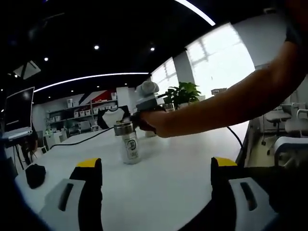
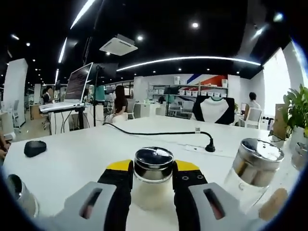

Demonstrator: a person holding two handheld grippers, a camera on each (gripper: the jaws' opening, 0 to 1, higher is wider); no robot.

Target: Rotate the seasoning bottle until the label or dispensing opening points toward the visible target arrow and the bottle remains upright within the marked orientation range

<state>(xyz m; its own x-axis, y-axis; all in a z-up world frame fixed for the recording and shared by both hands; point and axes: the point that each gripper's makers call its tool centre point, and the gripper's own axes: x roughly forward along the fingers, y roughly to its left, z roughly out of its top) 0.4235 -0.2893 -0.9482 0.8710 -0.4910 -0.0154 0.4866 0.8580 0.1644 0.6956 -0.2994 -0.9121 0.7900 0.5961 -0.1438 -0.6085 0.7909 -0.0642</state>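
Right gripper (image 2: 152, 179) jaws clamped on seasoning bottle (image 2: 153, 177), upright on white table (image 2: 86, 154), mid-table, far from edges. Second shaker (image 2: 251, 172) just beside, right. Left gripper (image 1: 156, 166) jaws spread wide, nothing between, bare tabletop ahead. Black cable (image 2: 159, 133) beyond bottle, mouse (image 2: 34, 147) far left near edge.

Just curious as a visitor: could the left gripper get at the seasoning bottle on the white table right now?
Probably not cleanly. The seasoning bottle stands ahead of the open left gripper across bare white table, but the right gripper already clamps its neck, and the person's arm reaches across.
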